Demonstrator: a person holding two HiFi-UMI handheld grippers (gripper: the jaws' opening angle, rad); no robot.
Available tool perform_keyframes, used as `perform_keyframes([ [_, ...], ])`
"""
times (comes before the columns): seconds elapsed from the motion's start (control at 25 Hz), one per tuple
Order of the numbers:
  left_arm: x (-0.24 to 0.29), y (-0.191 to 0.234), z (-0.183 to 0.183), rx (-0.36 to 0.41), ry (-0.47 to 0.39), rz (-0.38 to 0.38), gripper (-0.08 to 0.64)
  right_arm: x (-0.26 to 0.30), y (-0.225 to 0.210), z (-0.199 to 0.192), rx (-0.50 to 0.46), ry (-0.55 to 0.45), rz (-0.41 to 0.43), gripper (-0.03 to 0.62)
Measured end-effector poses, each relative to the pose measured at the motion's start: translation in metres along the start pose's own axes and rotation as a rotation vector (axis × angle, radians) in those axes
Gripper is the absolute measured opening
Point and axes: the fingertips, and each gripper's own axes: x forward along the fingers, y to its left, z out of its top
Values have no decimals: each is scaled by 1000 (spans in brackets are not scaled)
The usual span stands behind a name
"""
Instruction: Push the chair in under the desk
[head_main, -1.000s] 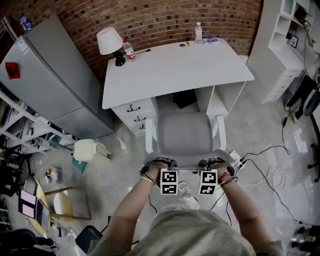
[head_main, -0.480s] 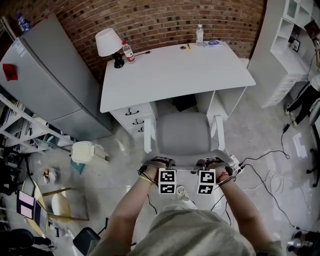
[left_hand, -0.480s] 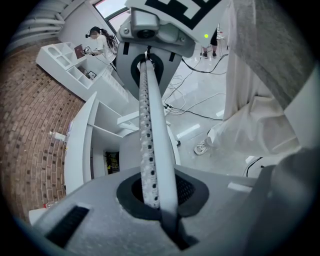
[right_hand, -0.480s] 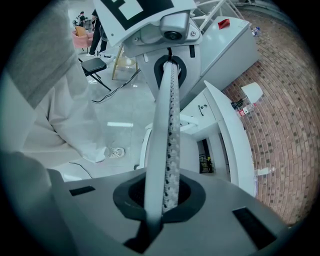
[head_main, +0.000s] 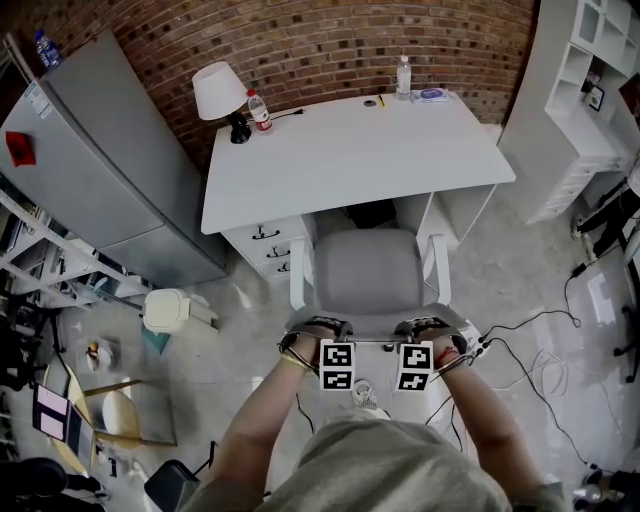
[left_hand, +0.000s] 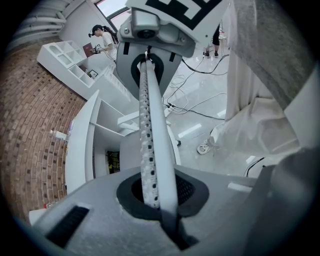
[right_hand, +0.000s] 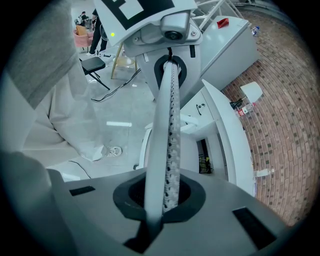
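Desk (head_main: 350, 150) closer to chair (head_main: 365, 270) than earlier; left gripper (head_main: 318, 328), right gripper (head_main: 428, 327) clamp it (tight).

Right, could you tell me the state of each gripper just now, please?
Left gripper: closed, holding nothing, at the chair back.
Right gripper: closed, holding nothing, at the chair back.

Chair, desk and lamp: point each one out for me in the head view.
chair (head_main: 365, 268): head view, middle of the grey seat.
desk (head_main: 350, 150): head view, bare part of the white top.
lamp (head_main: 218, 88): head view, on its white shade.
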Motion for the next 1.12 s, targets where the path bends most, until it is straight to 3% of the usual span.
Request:
perform_keyframes([
  [1.12, 9, 25, -1, -17, 4, 3, 12, 9, -25, -10, -27, -9, -7, 9],
])
